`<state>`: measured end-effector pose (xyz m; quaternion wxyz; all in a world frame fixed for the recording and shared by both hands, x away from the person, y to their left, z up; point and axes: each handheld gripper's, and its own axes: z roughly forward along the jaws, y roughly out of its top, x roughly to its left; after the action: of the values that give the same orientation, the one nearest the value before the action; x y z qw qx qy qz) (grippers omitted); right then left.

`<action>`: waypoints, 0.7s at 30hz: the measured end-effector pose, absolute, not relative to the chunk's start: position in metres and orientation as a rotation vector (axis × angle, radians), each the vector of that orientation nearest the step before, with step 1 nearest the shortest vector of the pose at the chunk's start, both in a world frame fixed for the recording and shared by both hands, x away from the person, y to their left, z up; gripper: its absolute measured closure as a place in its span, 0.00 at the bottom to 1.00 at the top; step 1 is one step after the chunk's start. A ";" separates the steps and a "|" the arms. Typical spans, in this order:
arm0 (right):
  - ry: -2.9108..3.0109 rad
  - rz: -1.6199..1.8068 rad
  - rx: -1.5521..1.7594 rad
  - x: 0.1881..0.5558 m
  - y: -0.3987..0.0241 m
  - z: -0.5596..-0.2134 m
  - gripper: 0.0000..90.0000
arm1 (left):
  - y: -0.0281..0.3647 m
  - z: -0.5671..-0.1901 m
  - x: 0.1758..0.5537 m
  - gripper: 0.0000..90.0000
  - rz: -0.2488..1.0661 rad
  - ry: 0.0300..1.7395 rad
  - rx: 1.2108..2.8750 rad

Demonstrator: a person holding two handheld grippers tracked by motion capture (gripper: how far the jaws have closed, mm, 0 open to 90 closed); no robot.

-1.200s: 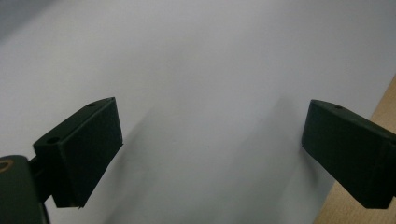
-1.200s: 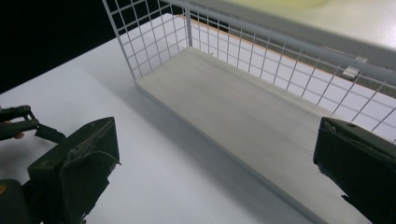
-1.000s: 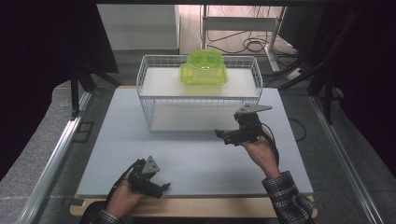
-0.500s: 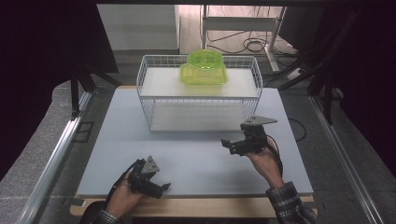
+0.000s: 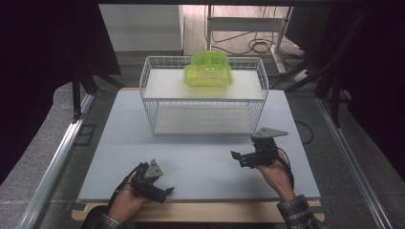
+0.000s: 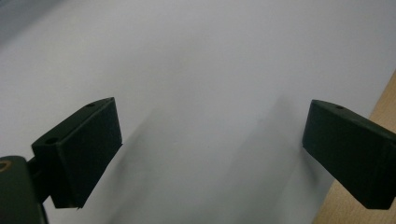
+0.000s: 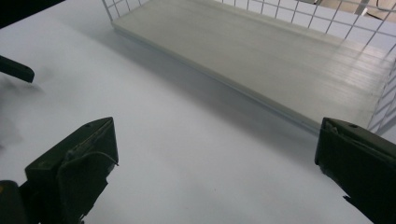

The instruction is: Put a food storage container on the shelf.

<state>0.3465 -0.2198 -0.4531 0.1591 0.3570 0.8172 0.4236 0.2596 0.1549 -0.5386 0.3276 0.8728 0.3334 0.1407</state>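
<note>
At the near left edge of the worktop [image 5: 200, 167], the left gripper [image 5: 165, 192] sits low in a hand, jaws spread wide with nothing between them; the left gripper view shows bare pale surface between the jaws and the wooden edge strip at far right. To the right and a little farther in, the right gripper [image 5: 237, 157] is held in the other hand [image 5: 274, 174], pointing left, its grey plate on top. Its jaws are also released and empty; the right gripper view looks between them at the lower board of the rack [image 7: 261, 51]. The wire rack [image 5: 203, 95] stands at the far middle of the worktop, well apart from both grippers. On its upper shelf, toward the far side, rests a green container [image 5: 208, 69], translucent and upright.
</note>
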 end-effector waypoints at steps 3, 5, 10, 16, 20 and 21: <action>2.339 1.203 1.023 0.343 -0.223 -0.458 0.00 | 0.155 -0.539 0.260 0.05 0.373 0.870 2.289; 2.338 1.198 1.029 0.341 -0.224 -0.460 0.00 | 0.155 -0.539 0.260 0.05 0.376 0.867 2.293; 2.346 1.183 1.042 0.336 -0.228 -0.468 0.00 | 0.154 -0.540 0.259 0.05 0.380 0.863 2.298; 2.351 1.159 1.057 0.330 -0.233 -0.477 0.00 | 0.154 -0.540 0.259 0.04 0.385 0.859 2.303; 2.362 1.133 1.062 0.326 -0.234 -0.484 0.00 | 0.154 -0.540 0.260 0.04 0.368 0.868 2.300; 2.363 1.125 1.064 0.325 -0.235 -0.486 0.00 | 0.154 -0.540 0.260 0.04 0.365 0.869 2.300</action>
<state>0.3246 -0.2345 -0.4863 0.1574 0.3718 0.8261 0.3932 0.2597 0.1538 -0.5398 0.3222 0.8759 0.3312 0.1391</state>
